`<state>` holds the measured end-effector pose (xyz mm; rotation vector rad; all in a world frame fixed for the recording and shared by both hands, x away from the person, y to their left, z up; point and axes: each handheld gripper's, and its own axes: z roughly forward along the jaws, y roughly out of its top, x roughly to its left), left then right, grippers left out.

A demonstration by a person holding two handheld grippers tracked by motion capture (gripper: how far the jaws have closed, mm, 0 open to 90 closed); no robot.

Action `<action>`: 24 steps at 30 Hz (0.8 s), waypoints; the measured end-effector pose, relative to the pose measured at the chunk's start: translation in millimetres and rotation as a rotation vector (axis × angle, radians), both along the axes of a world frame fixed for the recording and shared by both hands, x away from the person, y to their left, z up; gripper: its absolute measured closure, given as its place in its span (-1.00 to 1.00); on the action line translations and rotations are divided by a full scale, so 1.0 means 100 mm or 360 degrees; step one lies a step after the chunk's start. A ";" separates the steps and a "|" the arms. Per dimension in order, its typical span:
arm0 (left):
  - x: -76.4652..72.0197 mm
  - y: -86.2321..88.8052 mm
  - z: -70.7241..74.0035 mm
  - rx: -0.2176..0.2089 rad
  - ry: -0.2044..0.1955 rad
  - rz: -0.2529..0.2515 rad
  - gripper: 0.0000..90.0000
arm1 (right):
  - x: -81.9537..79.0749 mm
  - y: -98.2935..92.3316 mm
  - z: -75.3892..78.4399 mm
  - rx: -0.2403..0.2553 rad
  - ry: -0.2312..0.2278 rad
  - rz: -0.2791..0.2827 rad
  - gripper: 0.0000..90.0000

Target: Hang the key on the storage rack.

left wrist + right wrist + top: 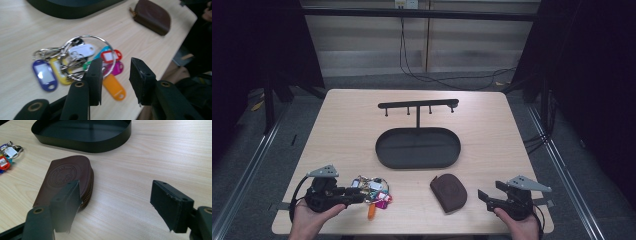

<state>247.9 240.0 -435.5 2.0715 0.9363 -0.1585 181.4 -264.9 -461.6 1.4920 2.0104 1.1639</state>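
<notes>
A bunch of keys [372,190] with coloured plastic tags on a big metal ring [75,60] lies on the wooden table at the front left. My left gripper [357,195] sits right at the bunch; in the left gripper view its jaws [116,68] stand apart over the tags. One jaw overlaps the ring, and an orange tag lies on the table in the gap with no pad pressing on it. A brown zipped leather pouch [449,192] lies flat at the front right. My right gripper [482,195] is just to its right, jaws [116,187] wide open over bare table beside the pouch [66,176].
A black oval tray [417,150] sits mid-table, with a thin post holding a black peg bar [418,104] above its far side. Its wall [82,143] lies beyond the pouch. The table's front edge runs close under both hands.
</notes>
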 end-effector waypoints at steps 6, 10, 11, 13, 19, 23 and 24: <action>0.02 -0.14 0.08 0.0055 -0.0007 -0.0071 0.52 | 0.00 0.00 -0.01 -0.0002 0.0020 -0.0011 -0.47; 0.04 -0.28 0.10 0.0129 -0.0021 -0.0154 0.58 | 0.01 0.00 -0.01 0.0004 0.0032 -0.0006 -0.47; 0.04 -0.28 0.10 0.0129 -0.0021 -0.0154 0.58 | 0.01 0.01 -0.01 0.0002 0.0034 -0.0002 -0.46; 0.06 -0.32 0.10 0.0161 -0.0011 -0.0165 0.57 | 0.01 0.01 -0.02 -0.0005 0.0035 0.0003 -0.46; 0.12 -0.40 0.10 0.0229 0.0016 -0.0202 0.55 | 0.02 0.01 -0.03 -0.0010 0.0056 -0.0011 -0.46; 0.21 -0.44 0.09 0.0259 0.0041 -0.0209 0.57 | 0.03 0.01 -0.03 -0.0014 0.0062 -0.0009 -0.46; 0.23 -0.45 0.09 0.0270 0.0051 -0.0210 0.59 | 0.03 0.01 -0.03 -0.0017 0.0062 -0.0009 -0.46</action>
